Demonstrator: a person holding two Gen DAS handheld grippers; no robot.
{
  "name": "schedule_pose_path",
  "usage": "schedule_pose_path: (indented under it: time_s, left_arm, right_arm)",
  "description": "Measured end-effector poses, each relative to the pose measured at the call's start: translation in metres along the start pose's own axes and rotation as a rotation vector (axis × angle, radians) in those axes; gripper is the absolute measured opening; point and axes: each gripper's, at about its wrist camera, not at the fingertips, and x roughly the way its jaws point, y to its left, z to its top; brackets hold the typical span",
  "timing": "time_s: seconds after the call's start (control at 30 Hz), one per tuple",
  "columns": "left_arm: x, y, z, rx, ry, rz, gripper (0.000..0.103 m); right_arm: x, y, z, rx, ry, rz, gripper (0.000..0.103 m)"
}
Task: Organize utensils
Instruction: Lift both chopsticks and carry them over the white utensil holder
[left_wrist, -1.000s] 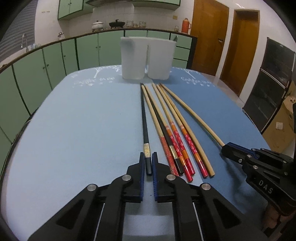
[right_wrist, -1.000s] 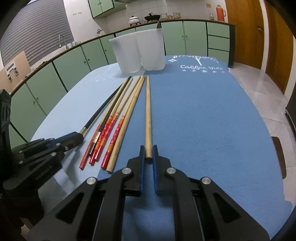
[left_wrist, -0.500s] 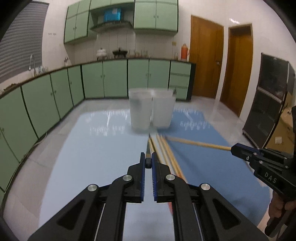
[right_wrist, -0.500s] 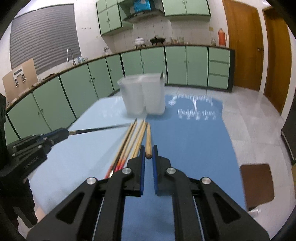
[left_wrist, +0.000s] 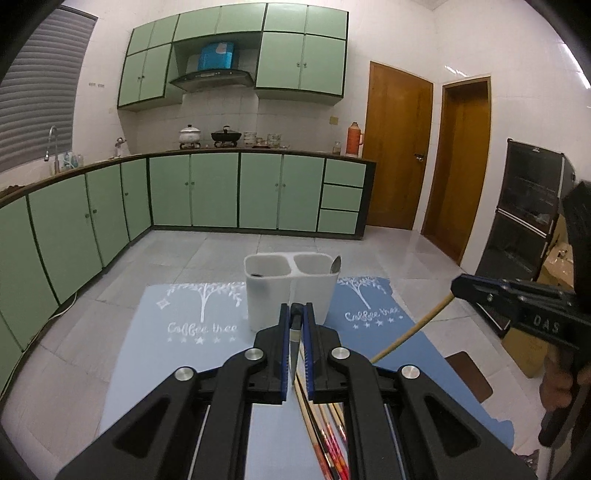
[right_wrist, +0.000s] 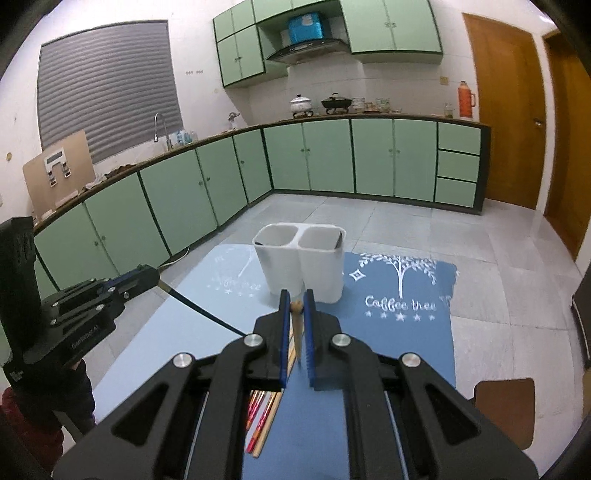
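My left gripper (left_wrist: 296, 312) is shut on a black chopstick (right_wrist: 201, 313), held above the table with its tip hanging down. My right gripper (right_wrist: 296, 308) is shut on a plain wooden chopstick (left_wrist: 410, 329), also lifted and hanging down. A white two-compartment utensil holder (left_wrist: 288, 288) stands ahead on the blue mats; it also shows in the right wrist view (right_wrist: 303, 258). A spoon (left_wrist: 335, 264) leans in its right compartment. Several red and wooden chopsticks (left_wrist: 328, 439) lie on the table below the grippers.
Two mats cover the table, light blue (left_wrist: 177, 332) on the left and darker blue (right_wrist: 406, 332) on the right. Green kitchen cabinets (left_wrist: 221, 192) line the far wall. A brown chair seat (right_wrist: 506, 406) is beside the table's right edge.
Both grippers have lifted their chopsticks off the table and risen, with the cameras tilting up. The holder is now seen from above, its openings in view.
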Motion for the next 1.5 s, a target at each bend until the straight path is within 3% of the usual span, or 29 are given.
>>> schedule_pose_path:
  time_s: [0.33, 0.57, 0.73, 0.93, 1.27, 1.5]
  left_arm:
    - [0.002, 0.012, 0.036, 0.005, -0.059, -0.015, 0.006]
    - [0.002, 0.017, 0.091, 0.005, -0.185, -0.018, 0.006]
    - [0.025, 0.014, 0.141, 0.027, -0.275, -0.007, 0.006]
    - [0.071, 0.012, 0.165, 0.038, -0.331, 0.025, 0.006]
    - [0.152, 0.022, 0.128, 0.035, -0.163, 0.045, 0.007]
    - [0.152, 0.033, 0.117, 0.031, -0.118, 0.039, 0.010]
  right_arm:
    - [0.002, -0.013, 0.055, -0.026, -0.051, 0.030, 0.006]
    - [-0.008, -0.024, 0.112, -0.037, -0.167, 0.025, 0.006]
    - [0.011, -0.031, 0.138, -0.047, -0.182, -0.010, 0.006]
    - [0.053, -0.045, 0.146, -0.023, -0.151, -0.028, 0.006]
    - [0.114, -0.051, 0.125, 0.002, -0.044, -0.016, 0.006]
    - [0.123, -0.043, 0.116, 0.004, -0.008, 0.000, 0.009]
